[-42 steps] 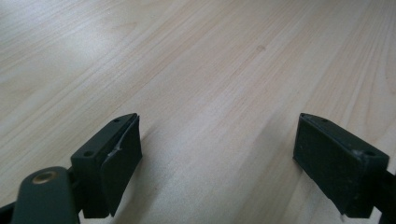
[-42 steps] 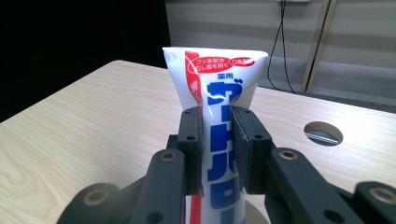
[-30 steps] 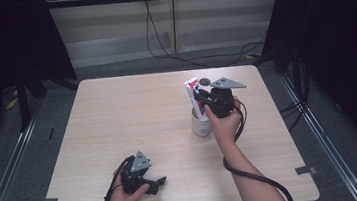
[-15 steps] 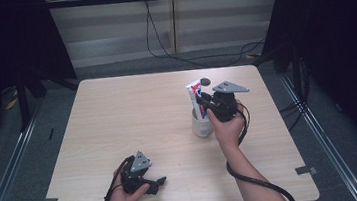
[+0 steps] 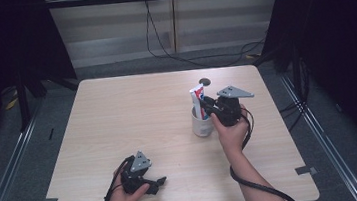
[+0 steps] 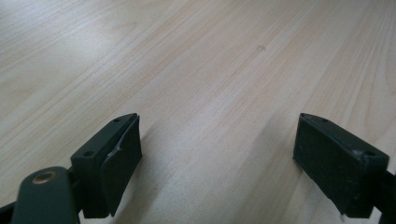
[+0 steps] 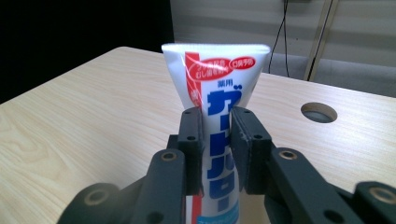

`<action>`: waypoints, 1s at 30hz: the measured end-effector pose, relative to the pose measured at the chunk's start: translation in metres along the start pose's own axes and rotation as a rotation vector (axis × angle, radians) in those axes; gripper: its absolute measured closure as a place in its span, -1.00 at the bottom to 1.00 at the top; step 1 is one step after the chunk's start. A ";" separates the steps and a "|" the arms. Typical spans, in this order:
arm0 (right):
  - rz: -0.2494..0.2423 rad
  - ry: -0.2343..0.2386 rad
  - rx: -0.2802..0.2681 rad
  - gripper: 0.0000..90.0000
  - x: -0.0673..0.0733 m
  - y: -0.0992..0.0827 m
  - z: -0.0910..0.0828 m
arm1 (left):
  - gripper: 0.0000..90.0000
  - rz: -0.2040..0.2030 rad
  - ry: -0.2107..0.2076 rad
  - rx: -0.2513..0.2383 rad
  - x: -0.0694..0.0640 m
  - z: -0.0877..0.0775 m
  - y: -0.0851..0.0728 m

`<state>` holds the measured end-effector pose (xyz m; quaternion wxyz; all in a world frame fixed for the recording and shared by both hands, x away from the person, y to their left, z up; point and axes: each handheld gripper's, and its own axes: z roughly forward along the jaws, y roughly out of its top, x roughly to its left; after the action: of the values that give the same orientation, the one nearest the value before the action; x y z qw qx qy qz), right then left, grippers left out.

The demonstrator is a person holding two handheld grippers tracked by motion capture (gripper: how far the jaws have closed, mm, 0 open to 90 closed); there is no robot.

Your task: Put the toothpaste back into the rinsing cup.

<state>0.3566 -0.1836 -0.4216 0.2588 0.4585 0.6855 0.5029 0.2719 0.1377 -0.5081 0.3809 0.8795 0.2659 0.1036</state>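
Now my right gripper [image 7: 216, 140], jaws just closing, pinches the toothpaste tube [image 7: 219, 84] standing in the white cup [image 5: 201, 126]. Lifting off-vertical could tip that cup. My left gripper [image 6: 215, 163] rests apart, well away from the cup.

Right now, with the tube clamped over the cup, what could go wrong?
1. The right gripper pinches the toothpaste tube across its soft middle; a harder squeeze could dent it or force paste toward the cap.
2. The tube stands in the white cup; a sideways pull may tip the cup.
3. The left gripper rests far off, jaws open, so nothing steadies the cup.
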 end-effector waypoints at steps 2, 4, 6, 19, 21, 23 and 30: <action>0.018 0.015 -0.049 0.95 0.000 0.002 -0.007 | -0.67 0.001 0.002 0.002 0.000 0.000 0.000; 0.003 0.012 -0.041 0.89 0.002 0.007 -0.009 | -0.67 -0.003 -0.002 0.001 0.000 0.000 0.000; -0.018 -0.010 -0.018 0.86 0.005 0.008 -0.011 | -0.67 0.002 0.002 0.000 0.000 0.000 0.000; -0.054 0.003 0.085 0.45 0.002 -0.015 -0.011 | -0.67 -0.003 -0.005 -0.001 0.000 0.000 0.000; -0.060 0.005 0.090 0.37 0.002 -0.016 -0.012 | -0.67 0.000 -0.003 0.000 0.000 0.000 0.000; -0.057 0.013 0.096 0.27 0.001 -0.016 -0.014 | -0.67 -0.003 -0.005 0.000 0.000 0.000 0.000; -0.073 0.024 0.136 -0.12 -0.003 -0.022 -0.021 | -0.67 0.003 -0.001 0.000 0.000 0.000 0.000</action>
<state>0.3331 -0.1975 -0.4346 0.2370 0.4436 0.7373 0.4510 0.2721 0.1379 -0.5080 0.3807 0.8799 0.2646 0.1038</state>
